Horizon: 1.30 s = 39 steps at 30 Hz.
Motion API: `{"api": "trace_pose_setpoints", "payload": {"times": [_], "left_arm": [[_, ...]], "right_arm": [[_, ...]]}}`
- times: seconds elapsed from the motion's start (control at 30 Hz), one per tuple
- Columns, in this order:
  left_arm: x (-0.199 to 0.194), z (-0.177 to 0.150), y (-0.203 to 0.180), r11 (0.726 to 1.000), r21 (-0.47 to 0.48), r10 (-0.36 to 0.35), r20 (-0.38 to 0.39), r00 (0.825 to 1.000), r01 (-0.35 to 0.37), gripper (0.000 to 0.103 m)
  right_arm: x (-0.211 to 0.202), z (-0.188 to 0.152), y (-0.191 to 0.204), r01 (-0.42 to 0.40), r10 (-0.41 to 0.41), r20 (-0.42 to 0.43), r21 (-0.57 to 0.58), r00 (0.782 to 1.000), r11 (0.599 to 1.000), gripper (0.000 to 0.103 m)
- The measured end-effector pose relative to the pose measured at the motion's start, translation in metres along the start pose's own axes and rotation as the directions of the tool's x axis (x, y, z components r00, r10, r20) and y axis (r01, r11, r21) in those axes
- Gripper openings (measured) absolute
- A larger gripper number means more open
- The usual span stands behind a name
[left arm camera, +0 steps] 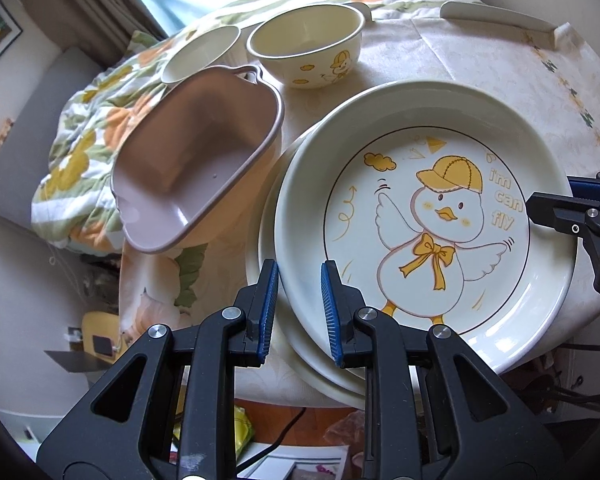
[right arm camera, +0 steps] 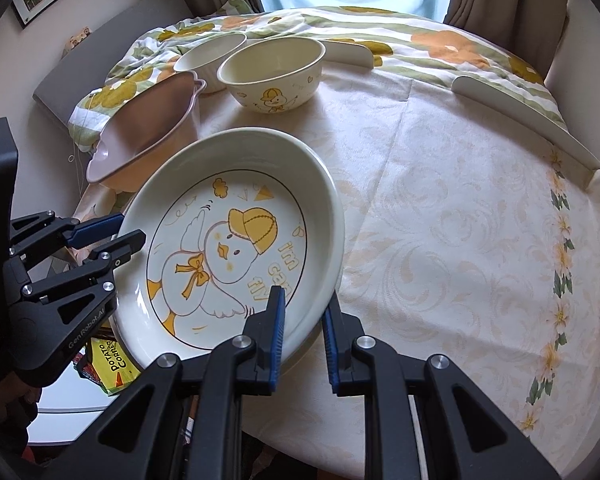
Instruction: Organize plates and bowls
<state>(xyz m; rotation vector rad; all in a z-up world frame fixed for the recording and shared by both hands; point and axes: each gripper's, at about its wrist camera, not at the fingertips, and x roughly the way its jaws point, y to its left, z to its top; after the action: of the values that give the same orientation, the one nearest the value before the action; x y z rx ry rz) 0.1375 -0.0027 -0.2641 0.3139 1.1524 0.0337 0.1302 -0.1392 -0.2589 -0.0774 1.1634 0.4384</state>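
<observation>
A cream plate with a yellow-capped duck point(left arm camera: 432, 216) point(right arm camera: 236, 240) rests tilted over a second cream plate point(left arm camera: 265, 240) near the table's front edge. My left gripper point(left arm camera: 300, 312) point(right arm camera: 131, 227) is shut on the duck plate's left rim. Across from it, my right gripper point(right arm camera: 305, 320) point(left arm camera: 552, 196) is shut on the right rim. Behind the plates stand a duck-printed bowl point(left arm camera: 306, 50) point(right arm camera: 272, 72), a plain white bowl point(left arm camera: 200, 54) point(right arm camera: 210, 56) and a pink rectangular dish point(left arm camera: 196, 152) point(right arm camera: 144, 128), the dish leaning at the table's left edge.
The round table wears a cream patterned cloth point(right arm camera: 440, 240). A floral quilt point(left arm camera: 92, 140) point(right arm camera: 440, 48) lies past its far and left sides. Two white curved pieces point(left arm camera: 496, 20) point(right arm camera: 520, 116) sit at the far rim. A yellow snack packet point(right arm camera: 108, 364) lies below the table.
</observation>
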Motion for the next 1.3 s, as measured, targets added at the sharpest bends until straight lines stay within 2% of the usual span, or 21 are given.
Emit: {"api": "trace_pose_setpoints", "payload": {"times": [0.53,0.83,1.0,1.13,1.17,1.2,1.23,1.27,1.3], "left_arm": [[-0.011,-0.007,-0.011,0.998,0.031,0.044,0.032,0.999,-0.045,0.019],[-0.014,-0.01,-0.02,1.0,0.026,-0.005,0.031,0.999,0.004,0.019],[-0.022,-0.005,-0.015,0.999,0.002,-0.034,0.048,0.998,0.034,0.019],[-0.052,0.008,0.001,0.994,-0.069,-0.076,0.108,0.991,0.084,0.019],[-0.062,0.011,0.01,0.99,-0.101,-0.087,0.133,0.987,0.1,0.022],[-0.072,0.015,0.02,0.983,-0.141,-0.093,0.161,0.983,0.117,0.037],[-0.083,0.017,0.033,0.974,-0.19,-0.09,0.189,0.978,0.126,0.052],[-0.092,0.018,0.045,0.963,-0.236,-0.078,0.213,0.974,0.129,0.093],[-0.101,0.018,0.057,0.95,-0.286,-0.057,0.244,0.968,0.128,0.103]], "right_arm": [[0.001,-0.001,0.005,0.028,-0.028,0.003,-0.016,1.0,0.999,0.017],[0.002,-0.002,0.008,0.03,-0.03,0.009,-0.024,1.0,0.999,0.017],[-0.01,0.0,0.002,-0.011,0.01,0.039,0.003,0.999,1.0,0.017],[-0.039,0.012,-0.006,-0.079,0.077,0.102,0.014,0.992,0.997,0.017],[-0.048,0.018,-0.009,-0.104,0.102,0.115,0.014,0.988,0.994,0.017],[-0.055,0.023,-0.011,-0.131,0.128,0.128,0.013,0.983,0.991,0.017],[-0.065,0.03,-0.013,-0.159,0.156,0.148,0.008,0.976,0.987,0.029],[-0.071,0.035,-0.014,-0.174,0.171,0.166,0.001,0.971,0.985,0.043],[-0.077,0.042,-0.014,-0.187,0.185,0.185,-0.01,0.965,0.982,0.084]]}}
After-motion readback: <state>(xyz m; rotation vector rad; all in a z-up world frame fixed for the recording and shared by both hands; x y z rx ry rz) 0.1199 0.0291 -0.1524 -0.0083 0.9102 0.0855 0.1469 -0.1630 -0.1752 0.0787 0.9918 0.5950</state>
